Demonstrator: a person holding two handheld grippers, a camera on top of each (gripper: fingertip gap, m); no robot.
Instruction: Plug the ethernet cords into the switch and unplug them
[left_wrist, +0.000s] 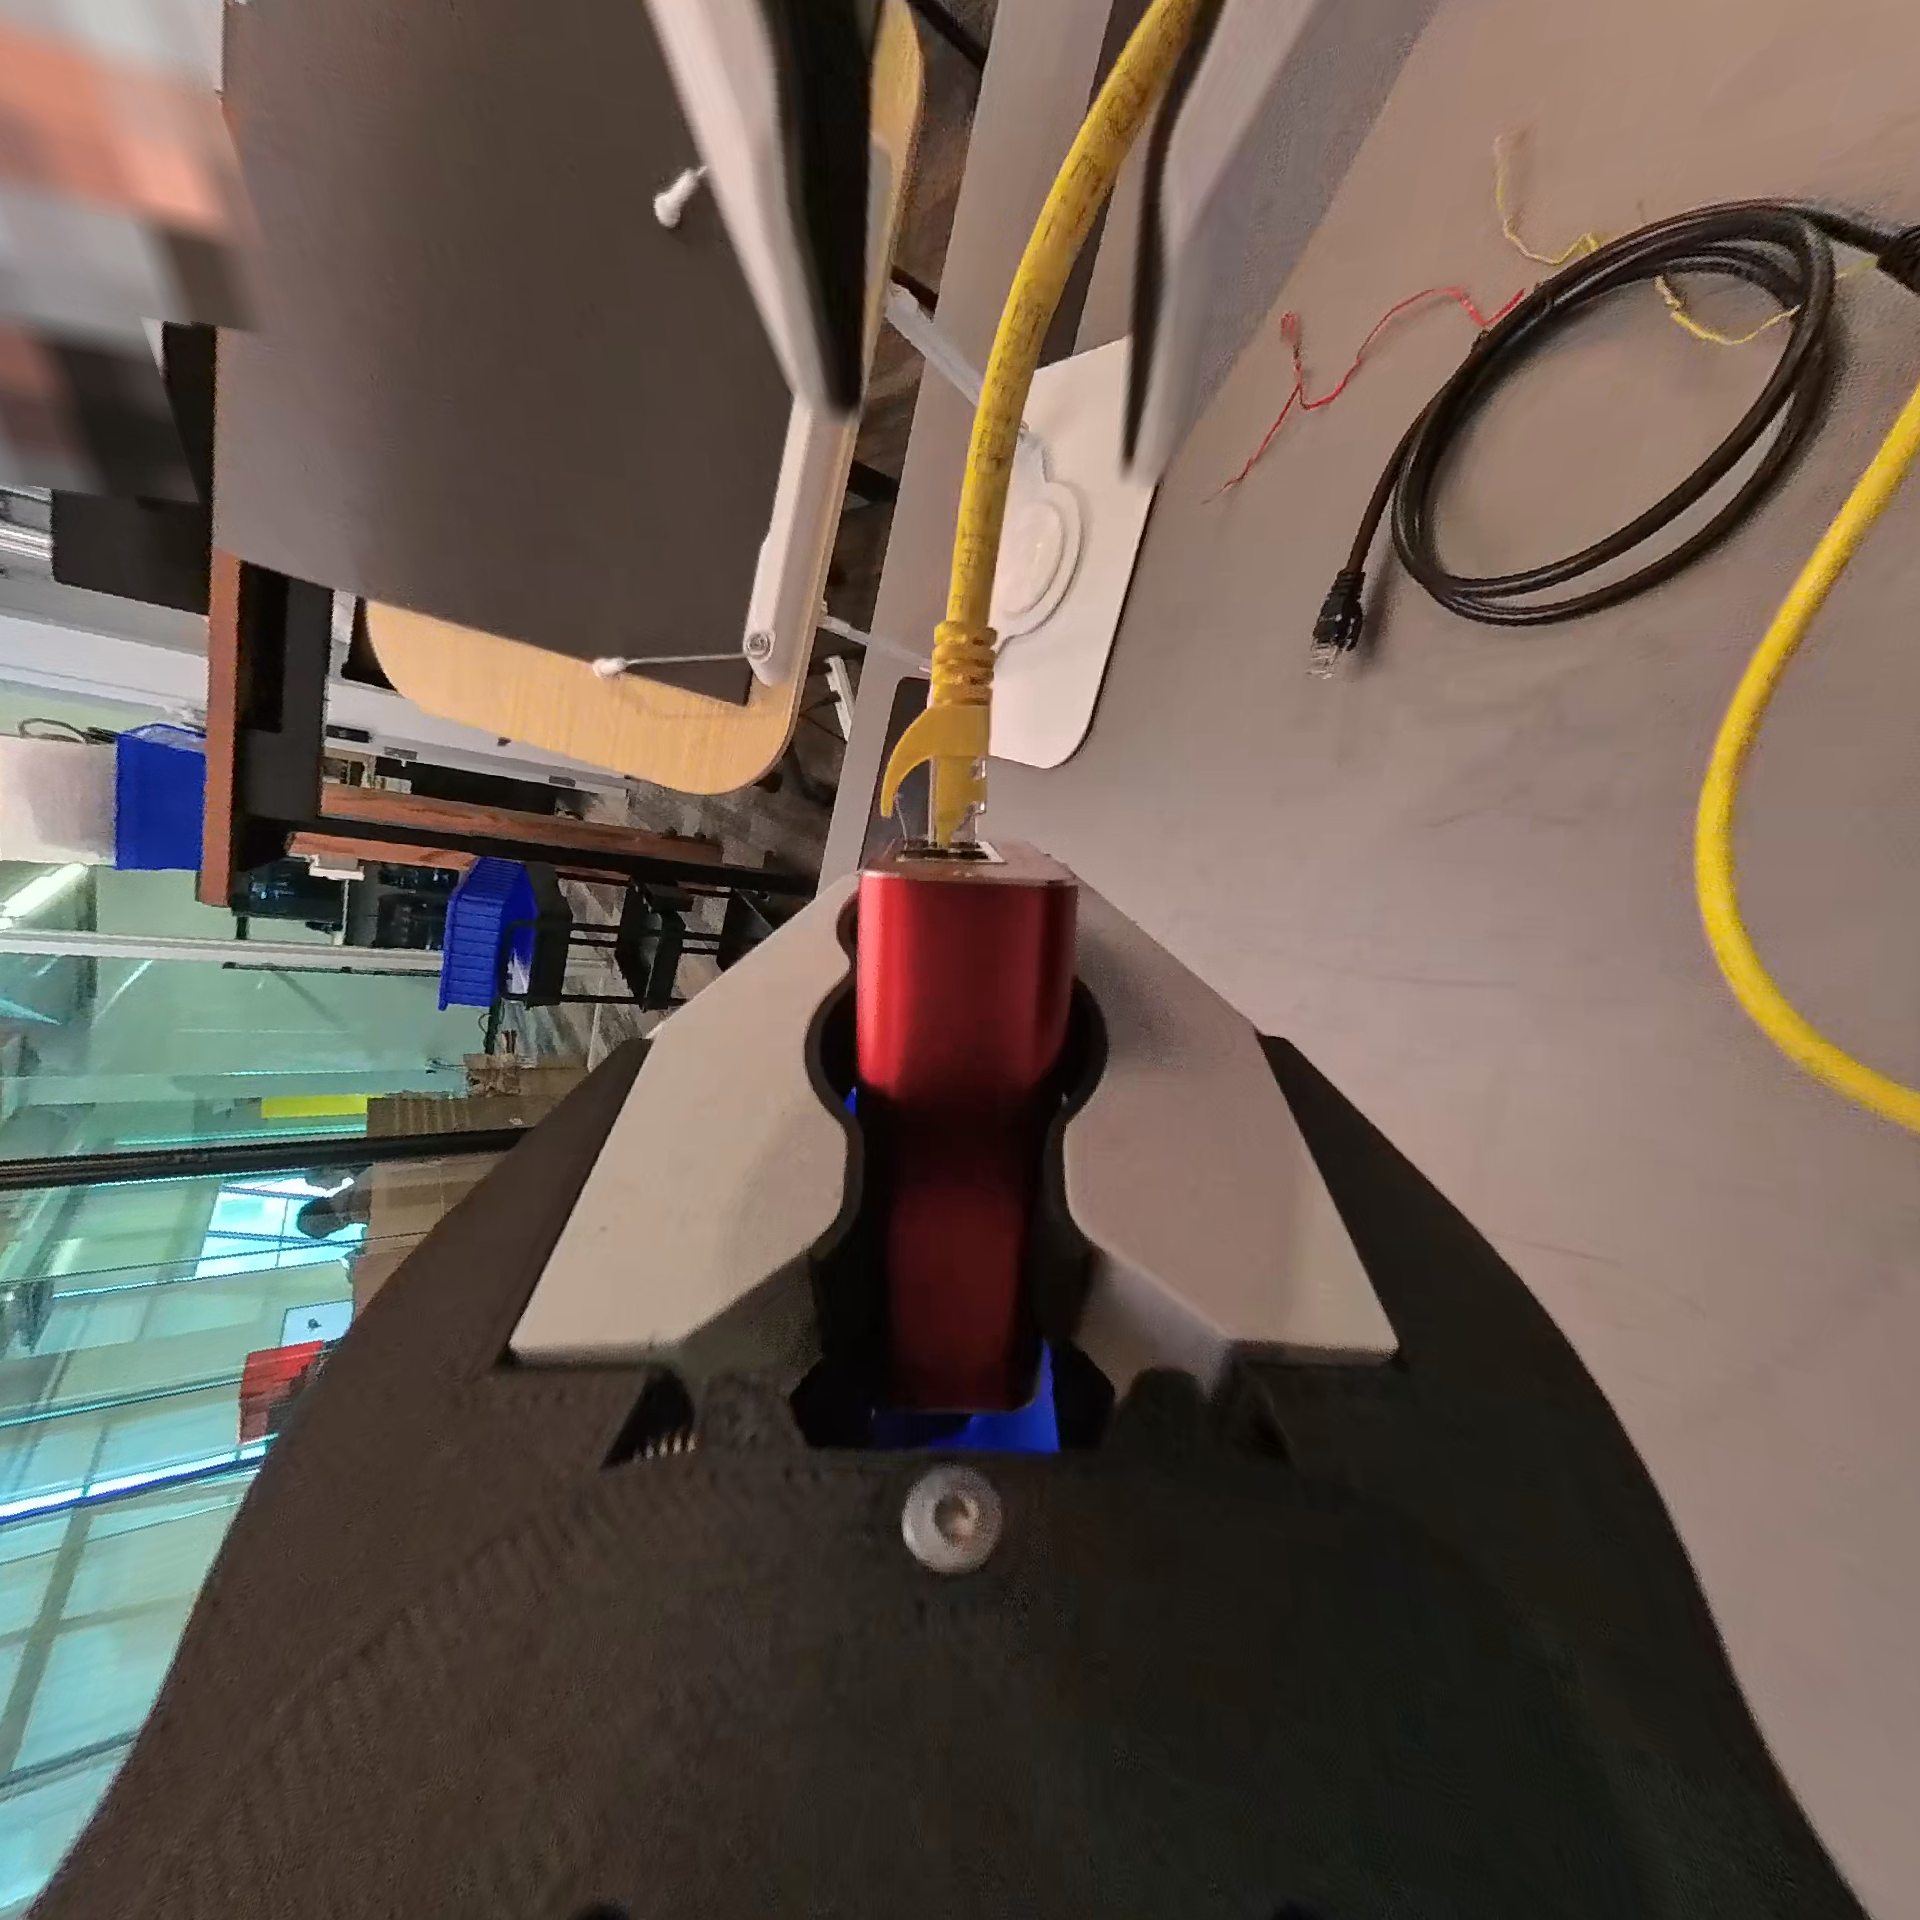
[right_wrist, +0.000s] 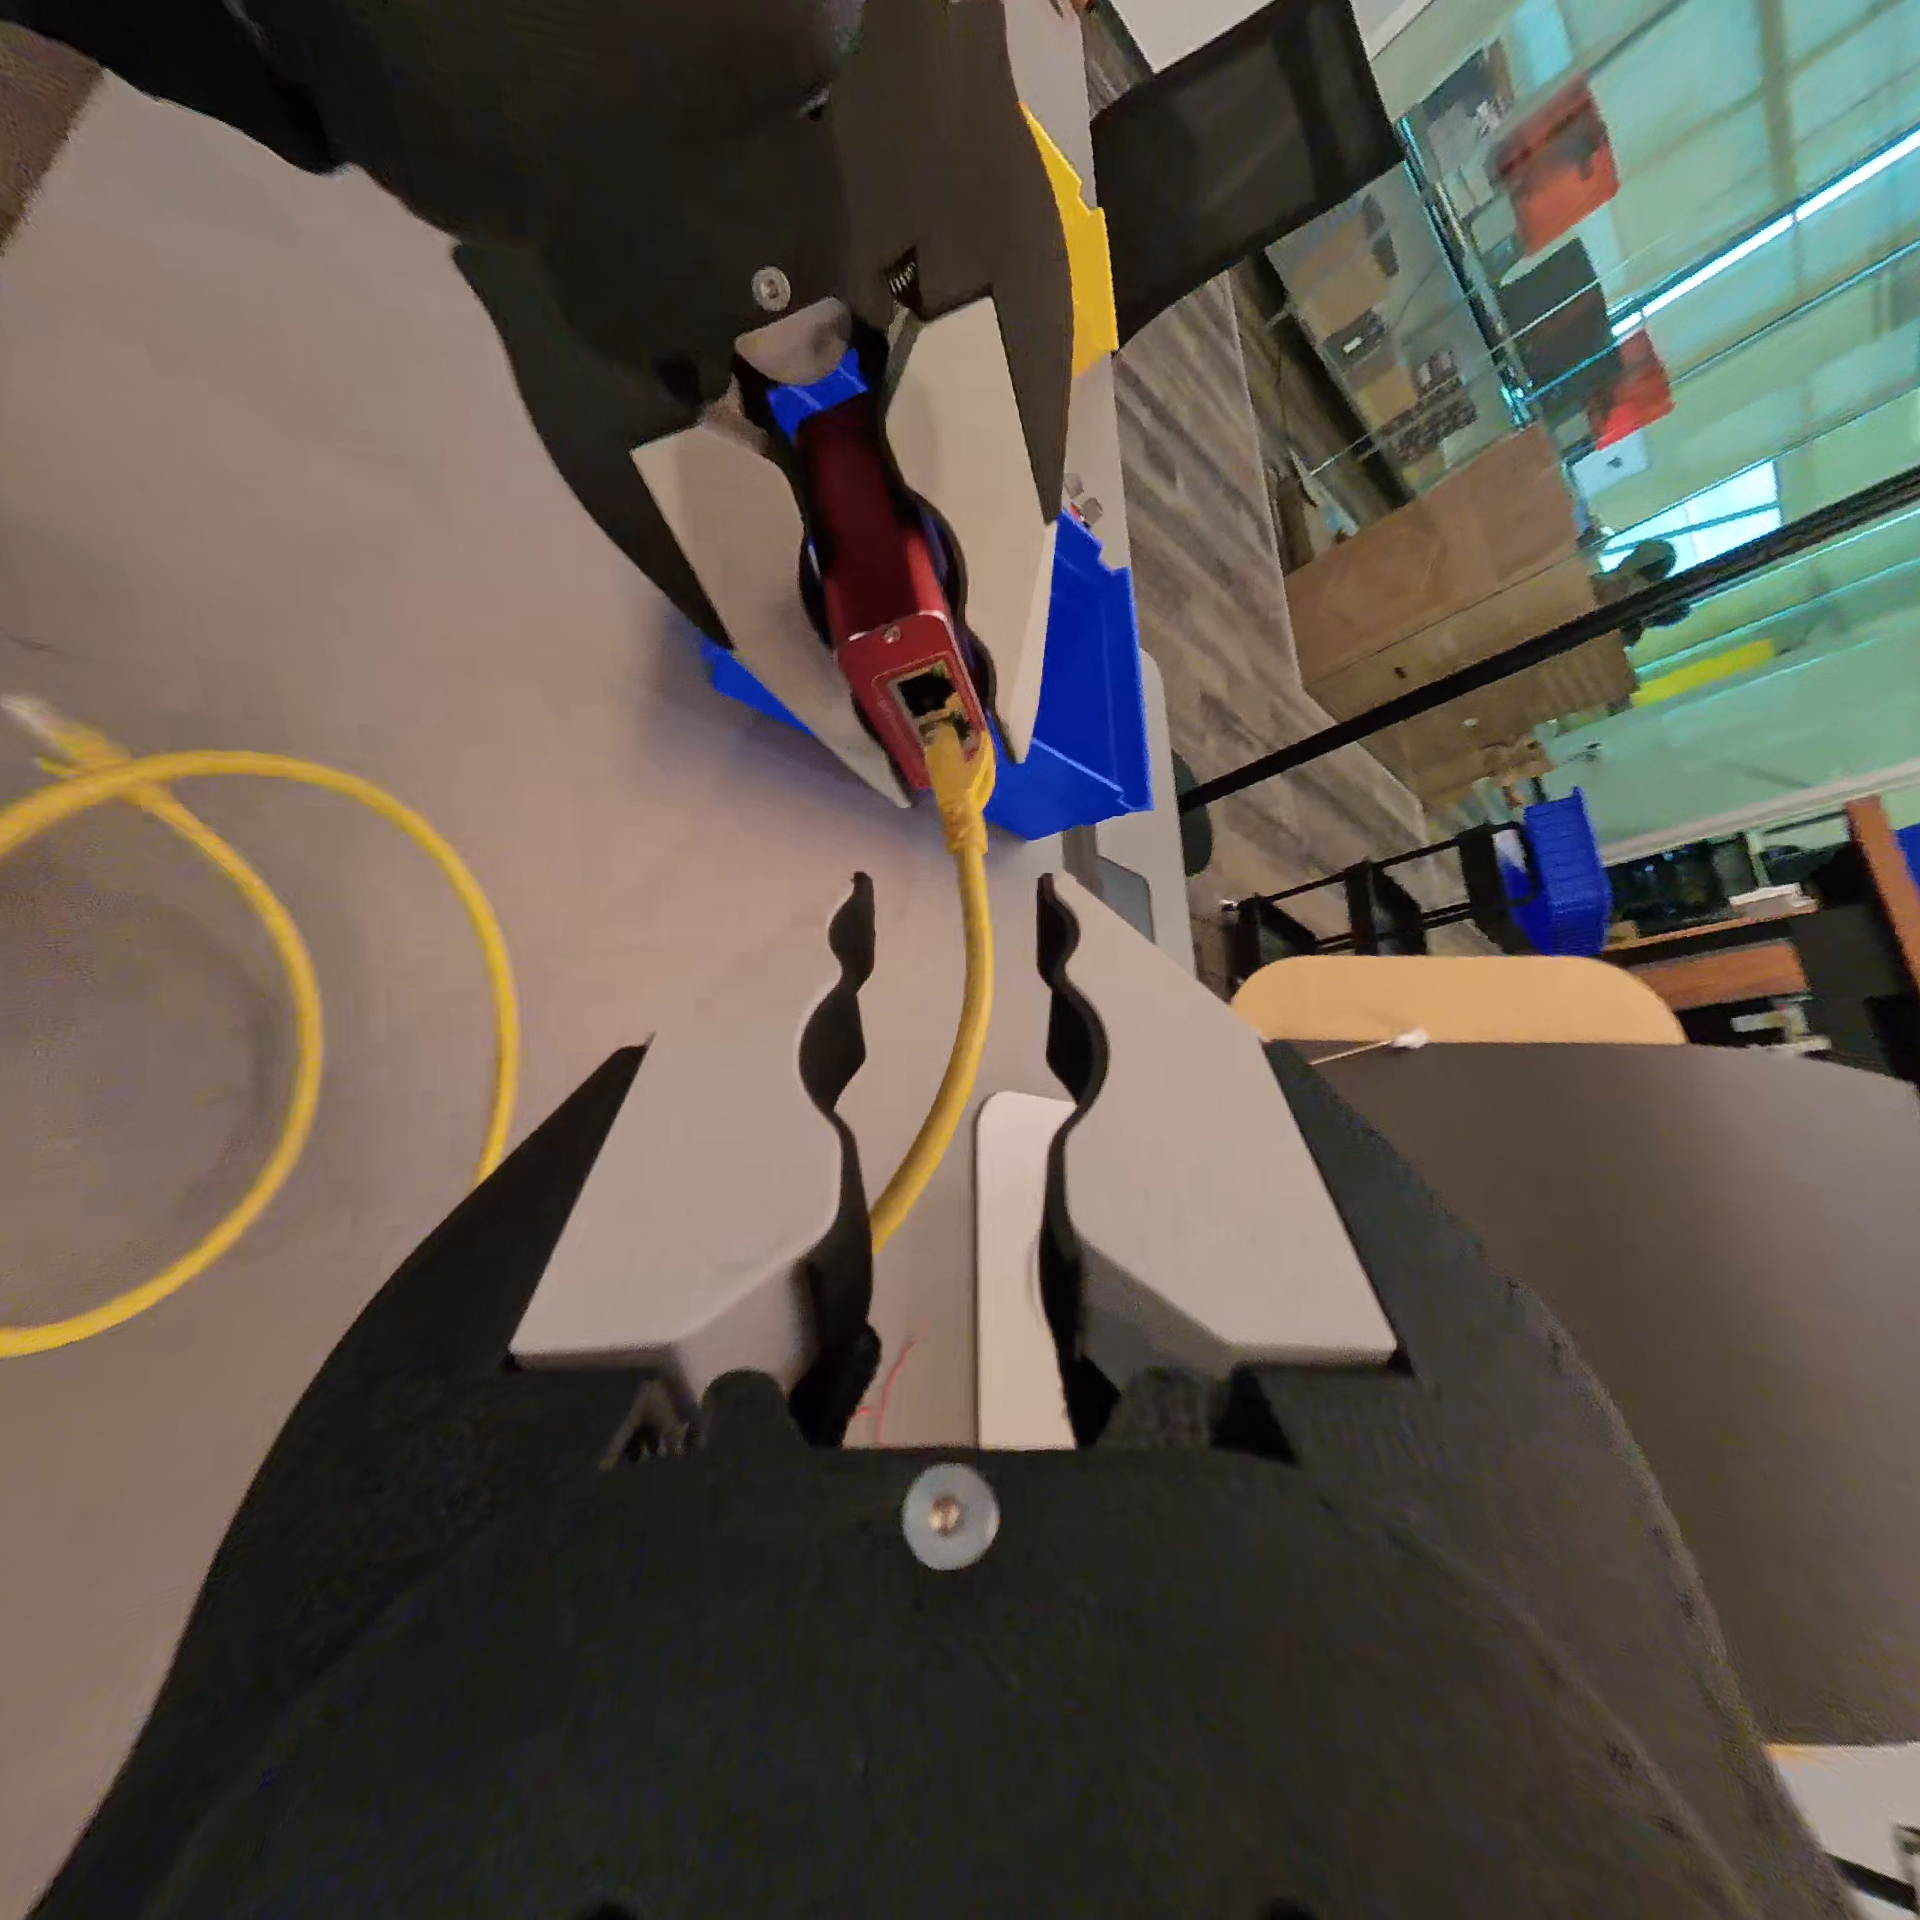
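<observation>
Left wrist view: left hand-held gripper pinches the red switch; right hand-held gripper faces it, spread.

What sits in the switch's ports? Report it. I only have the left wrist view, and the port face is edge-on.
Observer: On the switch, the yellow cord's plug is seated in one port; the port beside it is empty.
Operator: Give me the right gripper's state.
Observer: The right gripper is open. The yellow cord runs between its fingers, and neither appears to touch it.
Operator: Find me a loose end.
Observer: A yellow loop lies on the table, with a blurred free plug at its edge. Whether it belongs to the same cord, I cannot tell.
</observation>
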